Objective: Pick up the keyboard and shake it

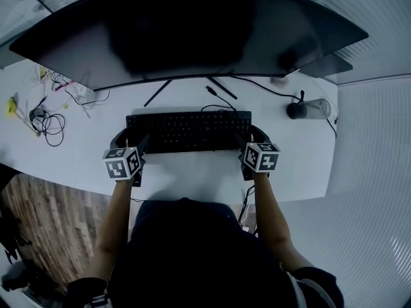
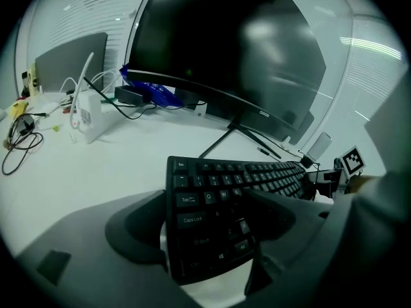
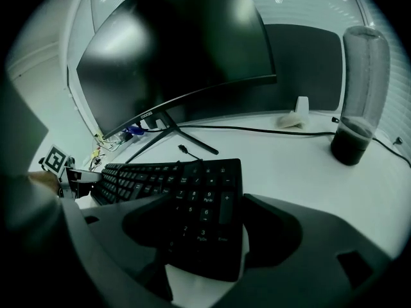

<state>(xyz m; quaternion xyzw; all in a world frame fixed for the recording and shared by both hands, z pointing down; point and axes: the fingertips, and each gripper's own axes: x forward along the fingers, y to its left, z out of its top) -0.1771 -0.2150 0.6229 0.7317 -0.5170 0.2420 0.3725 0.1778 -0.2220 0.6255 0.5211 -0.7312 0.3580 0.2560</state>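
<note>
The black keyboard (image 1: 186,131) lies flat on the white desk (image 1: 192,178), just near of the curved monitor (image 1: 192,31) and its splayed stand legs (image 1: 158,93). The left gripper (image 1: 131,140) straddles the keyboard's left end and the right gripper (image 1: 247,136) its right end. Both are spread wide, with the outer jaw beside the edge (a sliver of desk shows between) and the inner jaw over the keys, neither clamped. Tangled cables (image 1: 48,124) lie far left and a dark bottle (image 1: 308,109) far right, both well apart from the grippers.
</note>
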